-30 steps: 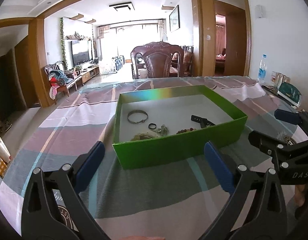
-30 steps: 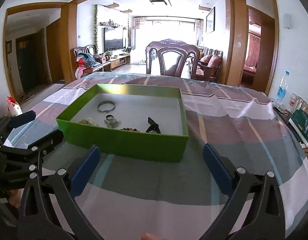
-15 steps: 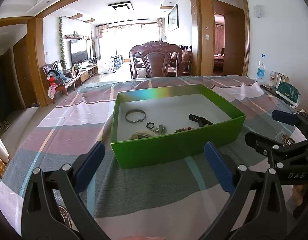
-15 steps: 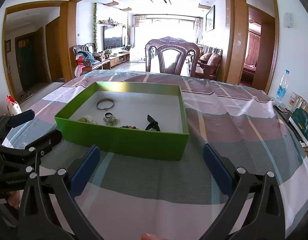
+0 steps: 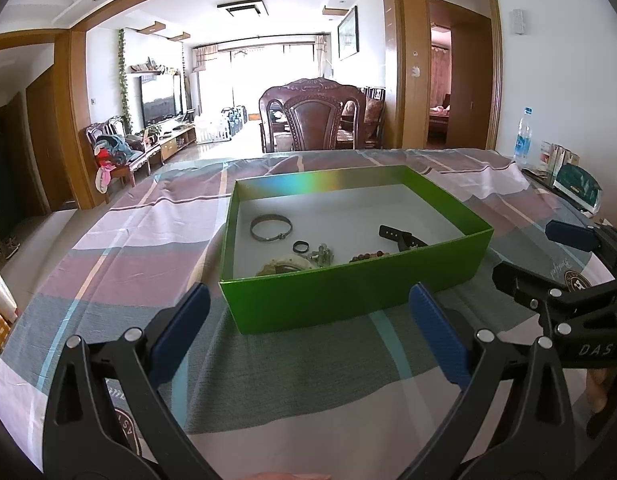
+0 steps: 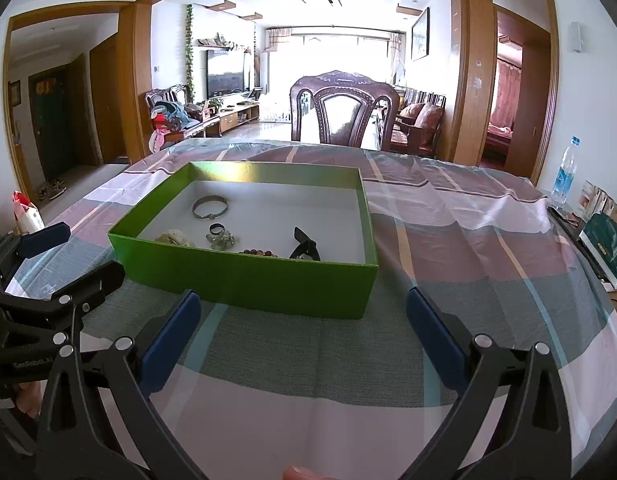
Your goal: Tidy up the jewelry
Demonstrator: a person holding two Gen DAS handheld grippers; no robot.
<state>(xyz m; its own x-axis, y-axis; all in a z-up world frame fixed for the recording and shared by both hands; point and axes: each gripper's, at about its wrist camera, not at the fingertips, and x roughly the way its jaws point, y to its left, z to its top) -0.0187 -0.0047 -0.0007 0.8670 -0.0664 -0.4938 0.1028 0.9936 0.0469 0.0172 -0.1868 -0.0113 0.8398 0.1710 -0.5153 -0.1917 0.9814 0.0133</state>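
A green box (image 5: 348,300) (image 6: 244,276) stands on the striped tablecloth. Inside lie a metal bangle (image 5: 271,227) (image 6: 209,207), a dark ring (image 5: 300,246) (image 6: 216,228), a small silver piece (image 5: 322,255) (image 6: 221,240), a pale bracelet (image 5: 284,267) (image 6: 174,237), a brown bead string (image 5: 368,256) (image 6: 260,253) and a black clip (image 5: 402,237) (image 6: 304,245). My left gripper (image 5: 308,320) is open and empty, just short of the box's near wall. My right gripper (image 6: 300,320) is open and empty, also short of the box.
A carved wooden chair (image 5: 314,120) stands at the table's far side. A water bottle (image 6: 564,172) and a dark green packet (image 6: 606,240) with small boxes sit at the table's right edge. The tablecloth (image 6: 468,240) lies flat around the box.
Both grippers have drifted slightly, so the box sits a little lower in each view. Both stay open and empty. The jewelry has not moved.
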